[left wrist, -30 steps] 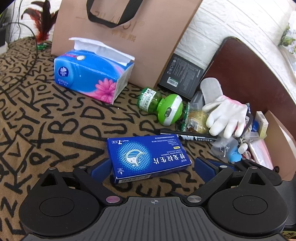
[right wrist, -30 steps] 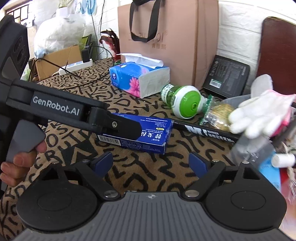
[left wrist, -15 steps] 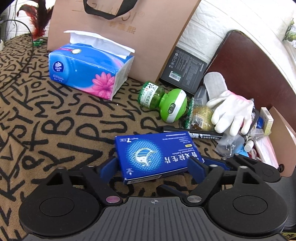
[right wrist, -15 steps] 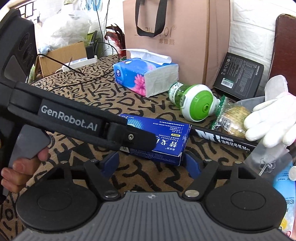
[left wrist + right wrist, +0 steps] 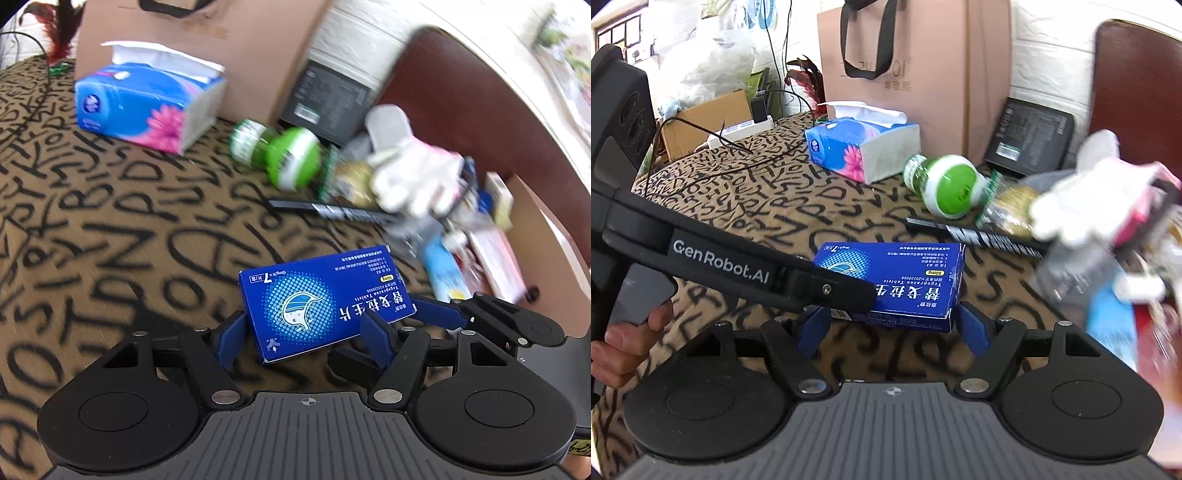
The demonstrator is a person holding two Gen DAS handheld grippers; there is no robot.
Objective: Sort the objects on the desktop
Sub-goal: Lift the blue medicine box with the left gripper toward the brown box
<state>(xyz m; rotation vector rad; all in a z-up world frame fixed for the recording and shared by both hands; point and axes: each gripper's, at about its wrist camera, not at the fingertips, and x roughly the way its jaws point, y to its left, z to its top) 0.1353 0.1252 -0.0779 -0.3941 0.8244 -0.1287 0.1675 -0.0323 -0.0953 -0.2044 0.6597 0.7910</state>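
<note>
A blue medicine box (image 5: 325, 301) is clamped between the blue pads of my left gripper (image 5: 304, 338) and is tilted up off the lettered cloth. In the right wrist view the same box (image 5: 916, 280) hangs just ahead of my right gripper (image 5: 892, 328), whose jaws stand open on either side of the box's near edge without clearly touching it. The left gripper's black arm (image 5: 738, 262) crosses that view from the left.
A blue tissue pack (image 5: 147, 107), a green bottle (image 5: 280, 155), a black marker (image 5: 332, 210), a white glove (image 5: 413, 173) and a snack packet (image 5: 1004, 206) lie behind. A brown paper bag (image 5: 916, 59) stands at the back. A cardboard box with small items (image 5: 495, 240) is at the right.
My left gripper has closed on the medicine box and lifted it, tilting it. My right gripper has moved in until its open jaws flank the box.
</note>
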